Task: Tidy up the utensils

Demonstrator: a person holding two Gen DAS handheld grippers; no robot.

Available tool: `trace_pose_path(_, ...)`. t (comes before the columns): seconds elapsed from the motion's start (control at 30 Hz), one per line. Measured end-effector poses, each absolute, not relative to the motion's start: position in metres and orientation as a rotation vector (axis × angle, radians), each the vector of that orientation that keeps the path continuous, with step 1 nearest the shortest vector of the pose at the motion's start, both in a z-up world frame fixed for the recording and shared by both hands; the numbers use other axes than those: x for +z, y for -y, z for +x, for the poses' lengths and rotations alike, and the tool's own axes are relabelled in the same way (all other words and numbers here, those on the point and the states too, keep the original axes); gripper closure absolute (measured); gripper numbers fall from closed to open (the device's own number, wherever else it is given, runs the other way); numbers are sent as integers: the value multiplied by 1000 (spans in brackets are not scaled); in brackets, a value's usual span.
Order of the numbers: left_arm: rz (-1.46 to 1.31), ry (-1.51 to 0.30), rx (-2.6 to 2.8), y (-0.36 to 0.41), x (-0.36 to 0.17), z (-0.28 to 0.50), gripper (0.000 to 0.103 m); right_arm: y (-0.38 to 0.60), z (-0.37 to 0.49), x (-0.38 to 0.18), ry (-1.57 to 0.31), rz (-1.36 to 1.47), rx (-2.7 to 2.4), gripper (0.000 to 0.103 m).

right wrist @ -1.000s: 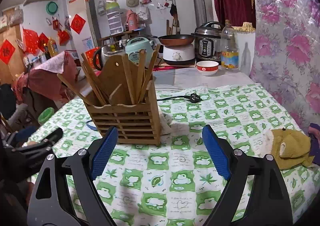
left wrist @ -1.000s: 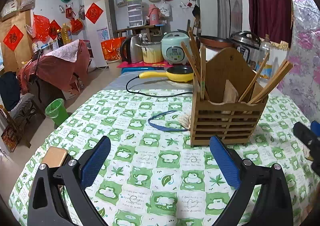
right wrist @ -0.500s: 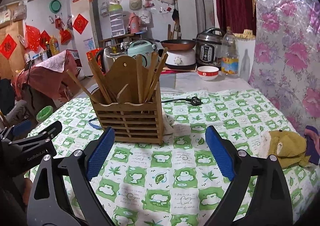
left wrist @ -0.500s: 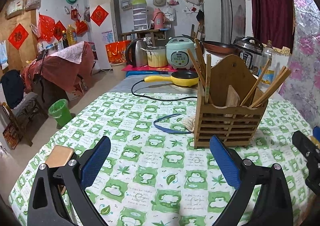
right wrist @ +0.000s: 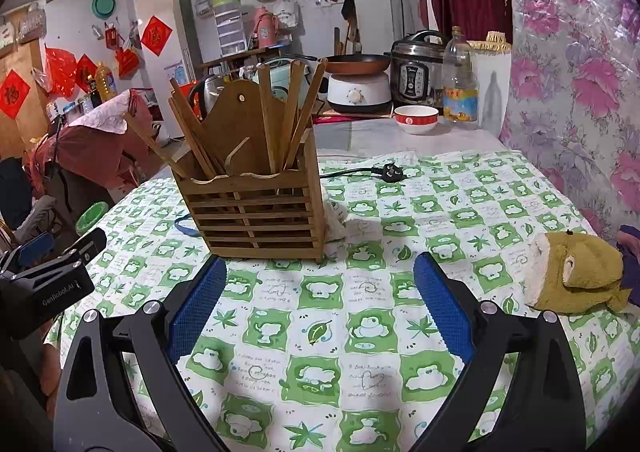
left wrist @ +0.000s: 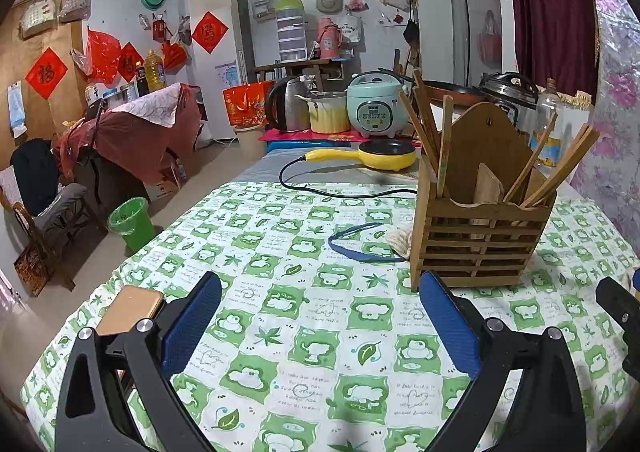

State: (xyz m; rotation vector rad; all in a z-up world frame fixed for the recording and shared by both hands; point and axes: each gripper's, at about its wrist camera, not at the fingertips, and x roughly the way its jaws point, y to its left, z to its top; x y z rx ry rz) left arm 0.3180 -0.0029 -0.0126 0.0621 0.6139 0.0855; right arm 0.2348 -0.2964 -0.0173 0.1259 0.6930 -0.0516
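We find the wooden utensil holder (right wrist: 256, 208) standing upright on the tabletop (right wrist: 360, 332), left of centre in the right wrist view and at the right of centre in the left wrist view (left wrist: 480, 236). The chopsticks (right wrist: 296, 116) stand inside it, leaning against its rim and tall back board; some fan out to the left side of the holder and others to the right. A paler wooden piece also sits in the holder, but we cannot tell what it is.

We see no loose chopstick or other utensil on the bare patterned cloth in either view. On that evidence we judge the gathering stage to be complete or nearly so. The area behind the holder is hidden, so we cannot rule out an item lying there.

The right gripper (right wrist: 320, 292) is at the bottom centre of its view, its jaws have just been opening, and they now stand wide apart with nothing between them. The left gripper (left wrist: 320, 312) is likewise spread wide and empty at the bottom of its own view. Both hover short of the holder, apart from it.

Other items lie on the tabletop: a blue band (left wrist: 360, 244) just left of the holder, a yellow-brown plush toy (right wrist: 576, 272) at the right edge, a gold phone (left wrist: 130, 308) at lower left, and a power plug (right wrist: 390, 172) beyond the holder. We judge these to be outside the task.

What remains, if anything, appears to be only tidying the chopsticks within the compartments.
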Motion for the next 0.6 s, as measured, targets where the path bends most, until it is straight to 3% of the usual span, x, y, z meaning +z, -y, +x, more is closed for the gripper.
trace_pose_path(0.6, 71, -604, 91, 5, -6, 313, 6, 288, 221, -11, -638, 54, -73, 10)
